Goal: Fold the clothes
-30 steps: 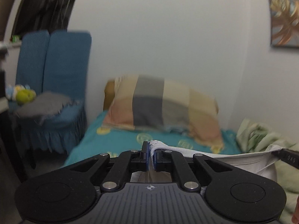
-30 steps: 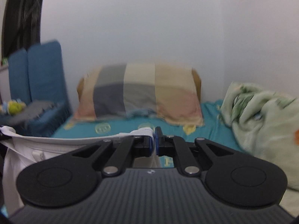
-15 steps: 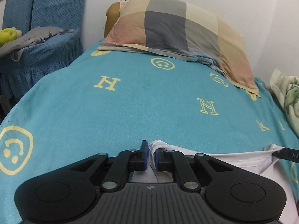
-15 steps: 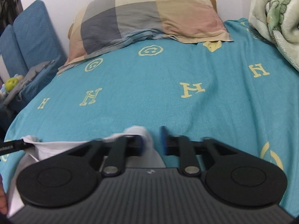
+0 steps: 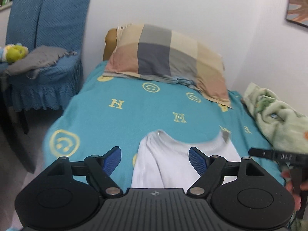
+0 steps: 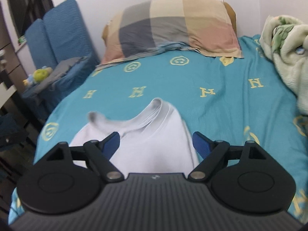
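White garment [image 5: 173,159] below both downward-tilted claws, left claw [image 5: 155,158] and right claw [image 6: 156,144] opening, empty.

Two wrist fisheye views look forward and down along their tongs over a bed [image 5: 134,115] toward the pillow [image 5: 169,61] at the wall. Both sit close above the near edge; the left view takes in more chair [image 5: 48,38], the right more blanket [image 6: 284,44]. Both share the white garment [image 6: 154,138].
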Available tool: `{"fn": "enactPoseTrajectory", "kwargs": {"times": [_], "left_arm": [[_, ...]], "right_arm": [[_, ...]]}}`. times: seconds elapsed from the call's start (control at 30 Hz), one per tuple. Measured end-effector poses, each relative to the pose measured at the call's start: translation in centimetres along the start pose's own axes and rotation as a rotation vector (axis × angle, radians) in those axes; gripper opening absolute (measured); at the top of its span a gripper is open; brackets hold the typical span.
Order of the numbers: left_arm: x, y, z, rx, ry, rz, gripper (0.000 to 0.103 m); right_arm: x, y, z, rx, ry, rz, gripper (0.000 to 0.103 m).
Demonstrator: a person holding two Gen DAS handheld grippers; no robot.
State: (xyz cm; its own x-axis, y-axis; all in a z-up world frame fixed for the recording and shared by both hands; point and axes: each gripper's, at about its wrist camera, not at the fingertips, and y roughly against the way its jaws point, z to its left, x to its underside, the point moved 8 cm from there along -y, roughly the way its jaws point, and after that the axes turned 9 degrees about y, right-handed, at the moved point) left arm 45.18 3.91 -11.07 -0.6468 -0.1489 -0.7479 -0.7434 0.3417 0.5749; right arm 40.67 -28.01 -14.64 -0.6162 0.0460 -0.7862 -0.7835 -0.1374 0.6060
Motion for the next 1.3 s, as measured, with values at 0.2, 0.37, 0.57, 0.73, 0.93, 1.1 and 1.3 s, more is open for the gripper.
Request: {"fn": "enactPoseTrajectory", "kwargs": {"times": [0.2, 0.37, 0.57, 0.73, 0.93, 1.1, 1.3], "left_arm": [[6.5, 10.8, -0.6, 0.031, -0.029, -0.037, 0.080], [11.8, 15.7, -1.3, 0.031, -0.096, -0.045, 0.077], [16.0, 16.9, -2.3, -0.036, -0.274, -0.003, 0.074], [18.2, 14.9, -1.8, -0.098, -0.385, 0.055, 0.068], [18.5, 11.6, -0.4, -0.153, -0.439, 0.077, 0.058], [18.7, 8.5, 0.3, -0.152, -0.474, 0.111, 0.038], [16.7, 9.1, -0.4, -0.099, -0.453, 0.009, 0.004]], "right_arm": [[4.3, 10.6, 2.8, -0.034, -0.017, -0.023, 0.084], [10.1, 19.5, 4.8, -0.018, 0.000, -0.019, 0.084], [14.9, 26.0, 5.5, -0.032, -0.029, -0.041, 0.084], [16.0, 25.7, 4.9, -0.071, -0.103, -0.037, 0.084], [17.5, 23.0, 4.8, -0.115, -0.127, 0.033, 0.084], [17.5, 20.8, 5.3, -0.151, -0.138, 0.059, 0.084], [17.7, 18.8, 5.5, -0.159, -0.140, 0.090, 0.084]]}}
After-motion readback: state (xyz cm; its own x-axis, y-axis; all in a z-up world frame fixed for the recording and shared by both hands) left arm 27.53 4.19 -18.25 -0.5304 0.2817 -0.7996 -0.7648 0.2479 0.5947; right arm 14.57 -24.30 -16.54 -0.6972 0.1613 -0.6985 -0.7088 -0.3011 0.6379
